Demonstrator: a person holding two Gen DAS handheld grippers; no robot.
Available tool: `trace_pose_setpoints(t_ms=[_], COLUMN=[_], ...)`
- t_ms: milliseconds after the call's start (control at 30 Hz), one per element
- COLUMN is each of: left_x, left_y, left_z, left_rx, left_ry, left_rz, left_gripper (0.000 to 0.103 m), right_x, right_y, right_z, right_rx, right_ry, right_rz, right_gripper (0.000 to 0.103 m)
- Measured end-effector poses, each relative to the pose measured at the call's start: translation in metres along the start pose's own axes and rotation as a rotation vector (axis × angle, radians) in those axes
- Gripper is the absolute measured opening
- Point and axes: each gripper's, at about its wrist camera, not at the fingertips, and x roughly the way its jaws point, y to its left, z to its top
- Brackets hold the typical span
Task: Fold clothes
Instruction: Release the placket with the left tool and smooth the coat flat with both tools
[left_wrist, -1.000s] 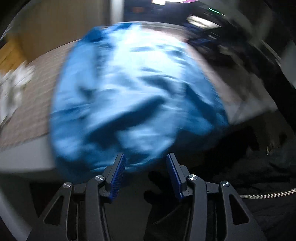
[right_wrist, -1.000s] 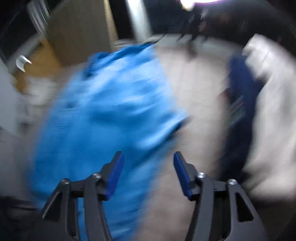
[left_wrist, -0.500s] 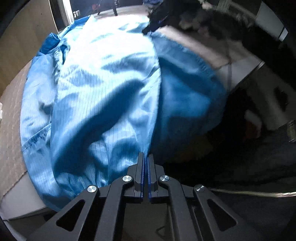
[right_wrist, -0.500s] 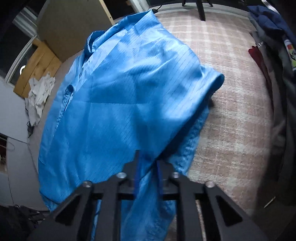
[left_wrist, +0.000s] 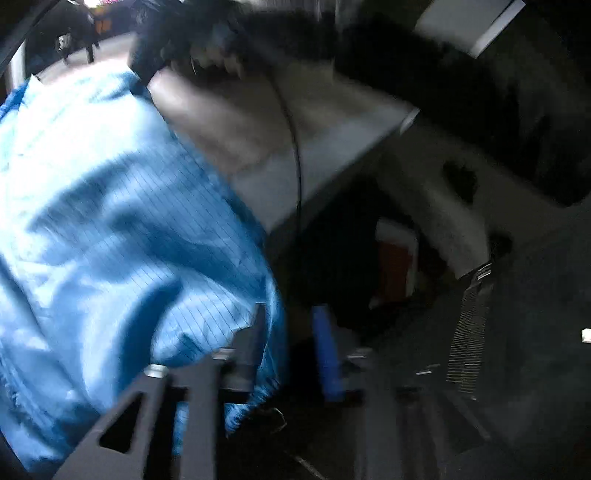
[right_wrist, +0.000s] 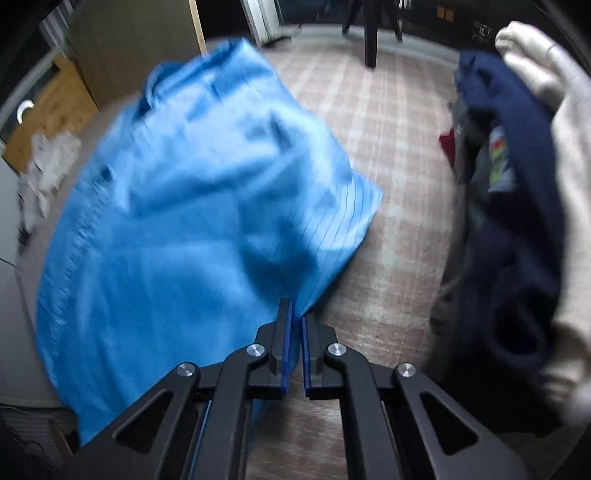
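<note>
The blue pinstriped garment (right_wrist: 192, 206) lies spread over the plaid-covered surface (right_wrist: 388, 122), its near edge hanging off the front. My right gripper (right_wrist: 294, 323) is shut on that garment at its near right hem. In the blurred left wrist view the same blue garment (left_wrist: 110, 240) fills the left half and hangs over the surface edge. My left gripper (left_wrist: 291, 343) stands open, its jaws apart. The fabric drapes against the left finger (left_wrist: 255, 332) and is not pinched. Only dark space lies in front of the blue pad (left_wrist: 327, 350).
A pile of clothes sits at the right: a navy garment (right_wrist: 509, 229), a cream one (right_wrist: 565, 155), something red (right_wrist: 448, 142). White crumpled cloth (right_wrist: 48, 162) lies far left. A black cable (left_wrist: 295, 155) runs over the surface edge. A person's dark zipped clothing (left_wrist: 469, 321) is close right.
My left gripper, shut at the garment's hem half a second ago, has opened and swung right, off the fabric. The right gripper stays shut on the hem and has shifted the cloth.
</note>
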Motion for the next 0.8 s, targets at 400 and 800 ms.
trace_pose_setpoints(t_ms=[400,800], left_x=[-0.071,-0.012], left_y=[0.067,0.038], left_z=[-0.053,-0.05], left_rx=[-0.251,-0.145], left_ry=[-0.152,-0.109], left_rz=[0.099,0.032], left_gripper=[0.037,0.035], right_x=[-0.026,-0.057], right_y=[0.013,-0.002], right_z=[-0.003,-0.023], right_rx=[-0.069,-0.013], right_ry=[-0.078,-0.103], right_rz=[0.008,-0.034], right_gripper=[0.015,0.017])
